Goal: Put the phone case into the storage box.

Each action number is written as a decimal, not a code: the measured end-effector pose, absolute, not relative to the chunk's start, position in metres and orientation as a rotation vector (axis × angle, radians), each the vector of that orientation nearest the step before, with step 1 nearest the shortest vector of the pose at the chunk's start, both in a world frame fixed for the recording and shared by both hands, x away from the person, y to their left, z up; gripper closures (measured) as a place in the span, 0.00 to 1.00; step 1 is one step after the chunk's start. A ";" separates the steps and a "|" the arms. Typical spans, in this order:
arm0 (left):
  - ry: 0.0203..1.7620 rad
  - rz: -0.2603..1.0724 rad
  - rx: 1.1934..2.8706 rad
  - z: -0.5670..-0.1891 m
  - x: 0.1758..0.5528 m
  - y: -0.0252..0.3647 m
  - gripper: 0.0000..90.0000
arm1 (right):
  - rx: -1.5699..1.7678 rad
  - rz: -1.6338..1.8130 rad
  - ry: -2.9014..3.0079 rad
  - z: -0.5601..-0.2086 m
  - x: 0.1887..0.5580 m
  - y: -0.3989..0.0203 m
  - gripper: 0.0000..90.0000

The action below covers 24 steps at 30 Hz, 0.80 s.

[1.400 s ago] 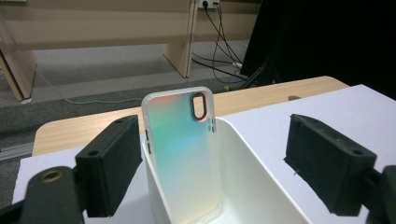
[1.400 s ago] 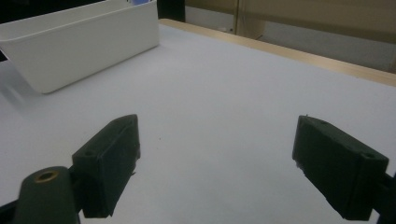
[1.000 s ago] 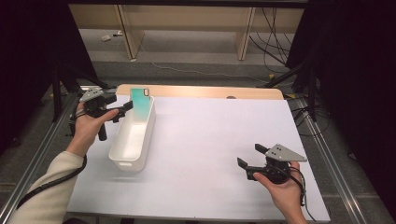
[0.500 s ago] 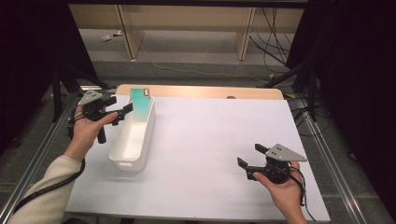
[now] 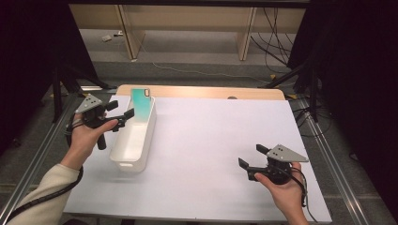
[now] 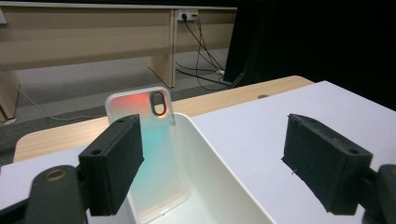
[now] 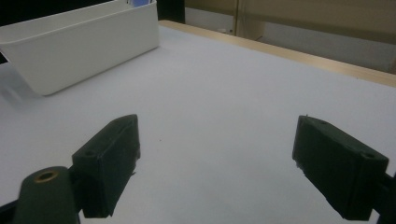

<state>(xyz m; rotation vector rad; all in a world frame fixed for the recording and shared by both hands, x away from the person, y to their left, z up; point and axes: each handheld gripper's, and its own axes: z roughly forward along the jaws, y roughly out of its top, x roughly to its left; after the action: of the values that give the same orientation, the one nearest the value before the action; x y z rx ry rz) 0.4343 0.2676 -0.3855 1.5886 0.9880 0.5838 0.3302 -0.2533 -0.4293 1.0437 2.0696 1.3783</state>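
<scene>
Nearest the person, the right tool (image 5: 252,165) sits low over the white tabletop (image 5: 211,140) toward its right front corner, jaws spread wide with nothing between them; in the right gripper view bare white surface runs ahead of it to the bin. The left tool (image 5: 123,114) hangs at the left side of the white bin (image 5: 133,140), jaws also wide apart and gripping nothing, one jaw over the bin's near rim.

The bin is long, narrow and plain white, lying lengthwise away from the person near the tabletop's left edge. At its far end stands the phone case (image 6: 144,154), a clear case with a teal-to-orange sheen, a pale border and an oval camera cut-out near its top. It leans upright against the bin's end wall, its foot on the bin floor and its top above the rim.

Right of the bin the tabletop lies open across to the right tool. A strip of bare wood (image 5: 206,92) marks the far edge; beyond it is floor.
</scene>
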 end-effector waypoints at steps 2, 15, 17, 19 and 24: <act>0.978 0.577 1.593 -0.386 0.430 0.266 0.21 | 1.047 1.367 2.080 -0.429 0.330 -0.254 0.18; 0.902 0.505 1.598 -0.388 0.400 0.249 0.22 | 1.040 1.354 2.084 -0.428 0.329 -0.254 0.18; 0.884 0.496 1.605 -0.388 0.396 0.246 0.22 | 1.031 1.369 2.074 -0.429 0.330 -0.253 0.18; 0.876 0.497 1.613 -0.389 0.393 0.244 0.22 | 1.030 1.377 2.072 -0.430 0.330 -0.252 0.18; 0.855 0.484 1.625 -0.394 0.385 0.241 0.21 | 1.030 1.398 2.065 -0.431 0.331 -0.252 0.18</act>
<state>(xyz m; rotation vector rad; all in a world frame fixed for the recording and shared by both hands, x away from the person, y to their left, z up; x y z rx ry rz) 0.3849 0.2409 -0.3942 1.6252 0.8545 0.4836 0.3311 -0.2516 -0.4308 1.0303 2.0650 1.3979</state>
